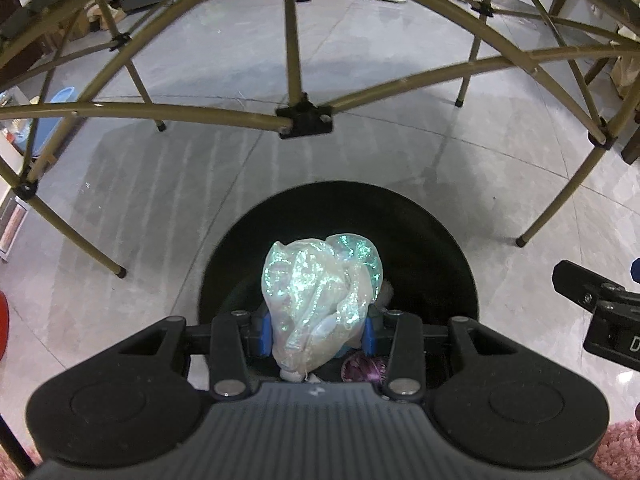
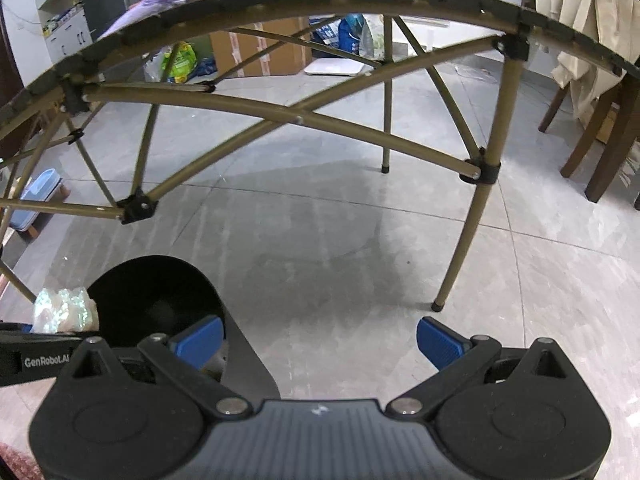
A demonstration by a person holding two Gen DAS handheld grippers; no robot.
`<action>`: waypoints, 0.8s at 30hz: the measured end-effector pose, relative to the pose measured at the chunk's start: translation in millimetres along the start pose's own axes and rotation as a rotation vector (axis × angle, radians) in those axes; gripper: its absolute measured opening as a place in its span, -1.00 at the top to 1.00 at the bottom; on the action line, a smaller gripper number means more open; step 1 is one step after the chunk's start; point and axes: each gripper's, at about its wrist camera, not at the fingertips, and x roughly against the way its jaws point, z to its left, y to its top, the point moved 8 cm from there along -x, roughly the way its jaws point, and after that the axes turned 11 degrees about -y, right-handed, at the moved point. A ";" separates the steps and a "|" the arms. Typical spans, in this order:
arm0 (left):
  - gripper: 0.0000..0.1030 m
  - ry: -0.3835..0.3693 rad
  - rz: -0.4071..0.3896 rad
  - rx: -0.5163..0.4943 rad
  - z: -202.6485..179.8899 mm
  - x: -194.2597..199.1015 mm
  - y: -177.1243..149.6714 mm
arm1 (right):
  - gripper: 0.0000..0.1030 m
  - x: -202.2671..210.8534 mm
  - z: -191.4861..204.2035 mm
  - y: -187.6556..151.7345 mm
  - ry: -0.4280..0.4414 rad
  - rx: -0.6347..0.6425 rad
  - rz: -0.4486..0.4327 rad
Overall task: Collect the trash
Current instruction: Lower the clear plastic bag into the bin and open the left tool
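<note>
The left gripper [image 1: 318,334] held crumpled iridescent plastic wrap [image 1: 320,300], jaws clenched, above the black bin [image 1: 440,240]; releasing seemed next. The right gripper [image 2: 320,340] hung released.

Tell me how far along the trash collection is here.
Done: some trash, a purple scrap, already lies in the black bin. In hand: the left claw holds a crumpled iridescent wrapper over the bin. Left: releasing it. The right claw is open, empty.
</note>
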 end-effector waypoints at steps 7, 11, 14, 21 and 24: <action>0.23 -0.010 0.043 0.014 -11.2 -16.8 -2.9 | -1.00 -6.1 -4.5 -2.3 -0.010 -0.011 0.016; 0.23 -0.013 0.070 0.020 -15.6 -26.3 -7.2 | -1.00 -8.7 -3.8 -3.8 -0.011 -0.009 0.024; 0.23 -0.008 0.095 0.020 -18.0 -31.9 -11.6 | -1.00 -11.1 -4.7 -4.8 -0.015 -0.011 0.030; 0.22 0.005 0.117 0.038 -11.1 -35.5 -14.1 | -1.00 -14.1 -6.5 -7.3 -0.011 -0.021 0.044; 0.12 -0.001 0.123 0.040 -11.8 -36.7 -14.5 | -1.00 -14.2 -6.1 -7.4 -0.011 -0.020 0.044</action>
